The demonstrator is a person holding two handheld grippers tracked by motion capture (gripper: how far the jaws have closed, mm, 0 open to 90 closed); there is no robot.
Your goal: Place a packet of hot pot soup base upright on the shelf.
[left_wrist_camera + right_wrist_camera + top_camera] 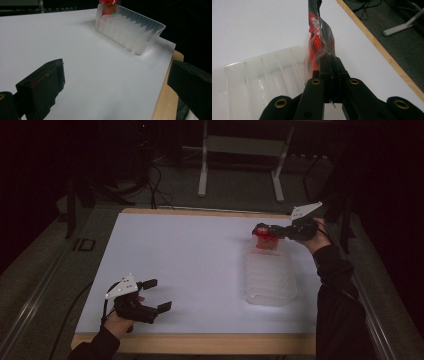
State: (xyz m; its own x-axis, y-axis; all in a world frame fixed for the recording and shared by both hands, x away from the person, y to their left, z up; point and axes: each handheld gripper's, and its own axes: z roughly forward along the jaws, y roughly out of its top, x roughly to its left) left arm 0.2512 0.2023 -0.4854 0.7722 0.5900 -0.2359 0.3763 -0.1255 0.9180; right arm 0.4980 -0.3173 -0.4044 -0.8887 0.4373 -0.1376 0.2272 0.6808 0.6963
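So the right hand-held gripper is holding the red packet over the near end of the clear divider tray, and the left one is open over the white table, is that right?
Not quite: the red packet is at the far end of the clear divider tray, not the near end, as the high view shows. The rest stands: the right hand-held gripper is shut on the packet, and the left hand-held gripper is open over the white table.

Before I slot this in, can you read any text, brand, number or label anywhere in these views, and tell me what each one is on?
"ID": pale letters on the dark ledge left of the table.
White print on the red packet's label: too distorted to read.
Packet in the clear divided tray, left gripper view: print too blurred.
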